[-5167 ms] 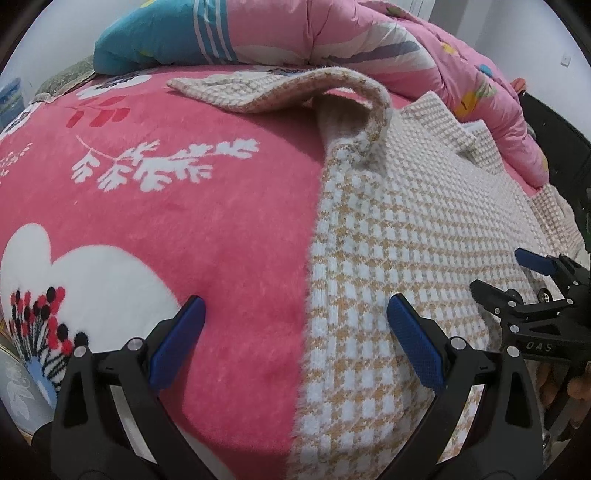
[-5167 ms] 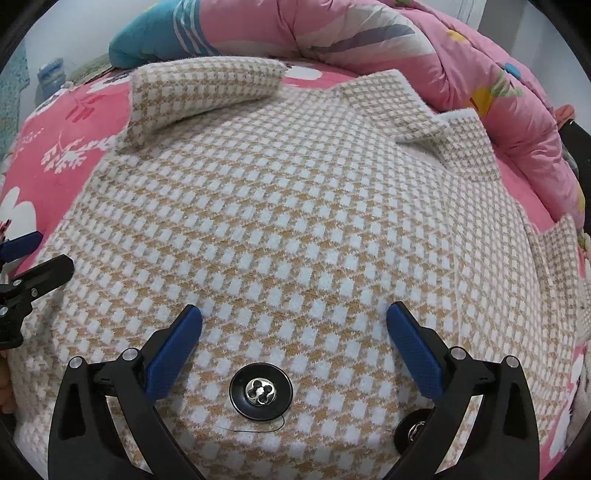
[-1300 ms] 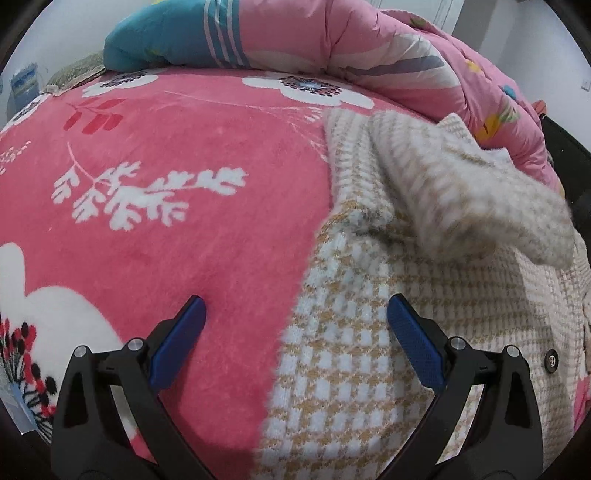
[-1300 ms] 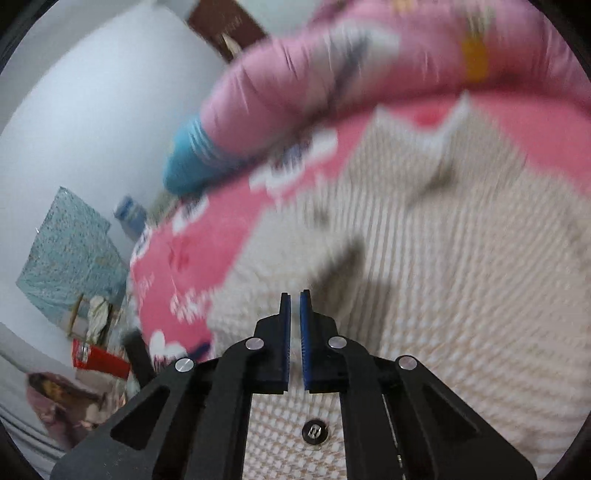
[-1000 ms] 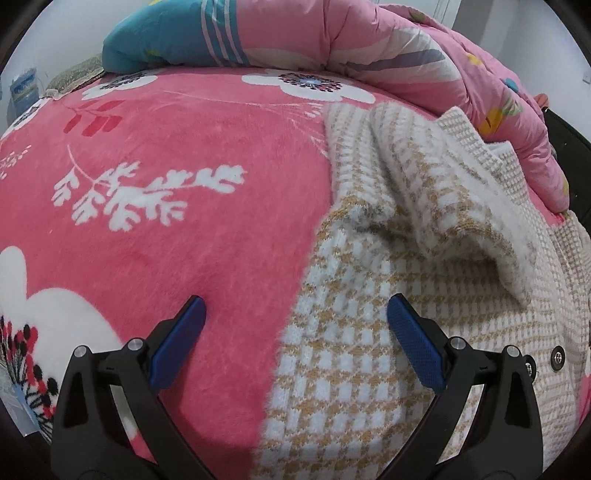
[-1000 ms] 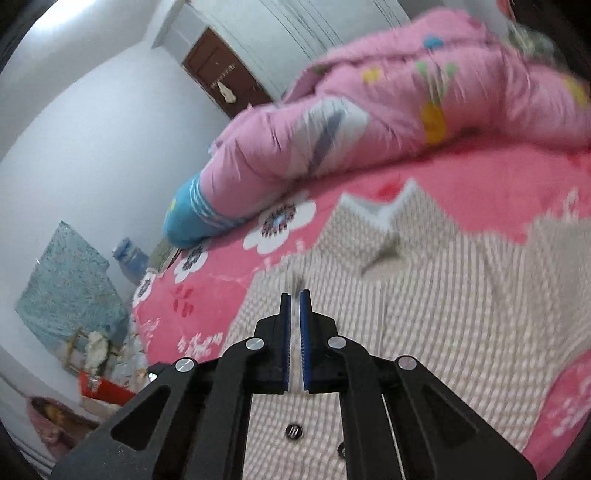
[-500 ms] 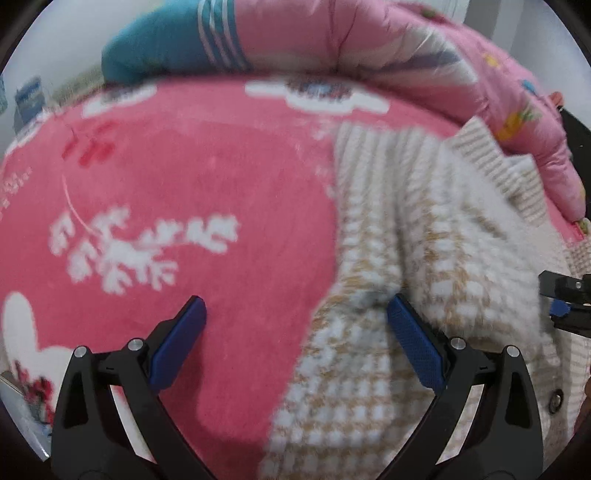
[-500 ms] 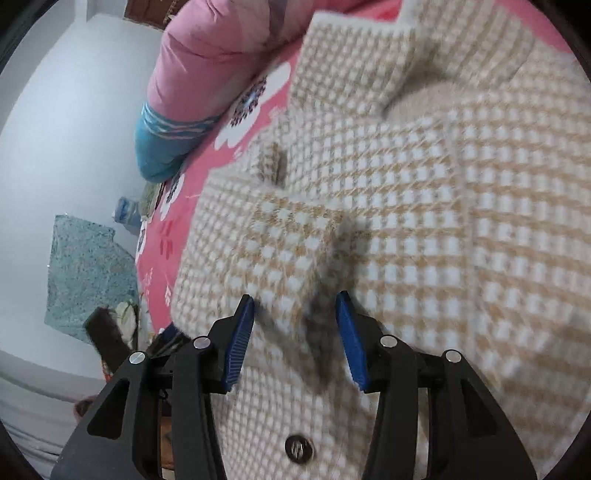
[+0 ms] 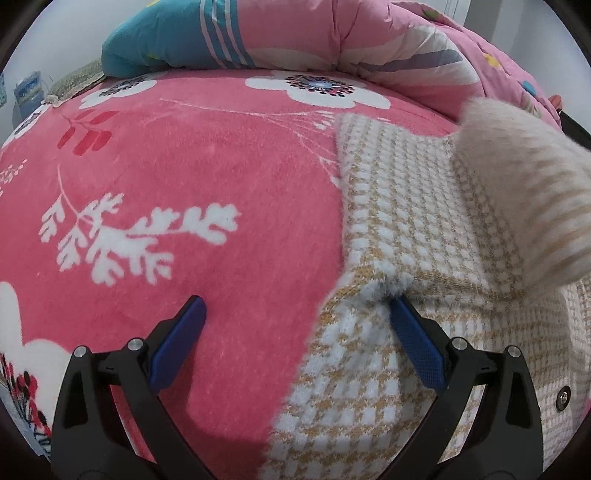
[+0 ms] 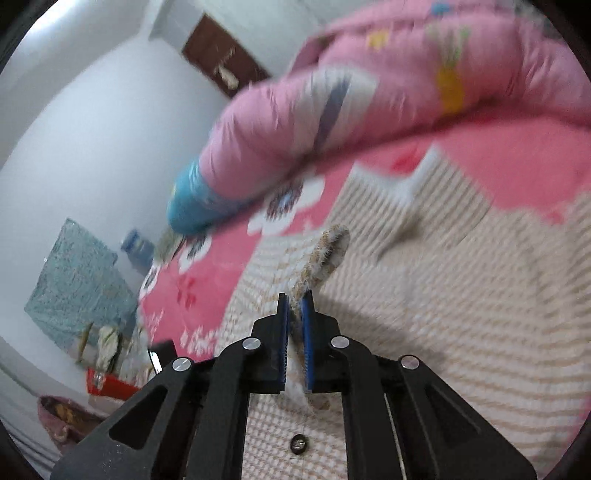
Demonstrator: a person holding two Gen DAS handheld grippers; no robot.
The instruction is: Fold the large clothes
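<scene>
Across the bed, a coral-pink fleece blanket printed with white flowers and leaf sprigs (image 9: 192, 177) covers the whole surface, and a puffy pink quilt with a teal striped end (image 9: 332, 33) is bunched along its far edge. On the blanket lies the beige-and-white houndstooth knit coat (image 9: 399, 206), spread flat over the right part of the left wrist view, its left edge running down the pink fleece. One sleeve of the coat (image 9: 524, 184) is lifted off the body of the garment and hangs blurred in the upper right of that view.

The left gripper (image 9: 295, 328) hovers low over the coat's edge with its blue-padded fingers spread wide: the left finger stands over bare blanket and the right finger touches a raised fold of knit.

The right gripper (image 10: 294, 325) has its jaws pressed together on the end of the sleeve (image 10: 325, 254), which sticks up between the blue pads. Below it, on the coat front, sits a small dark round button (image 10: 298, 443); the rest of that view is motion-blurred.
</scene>
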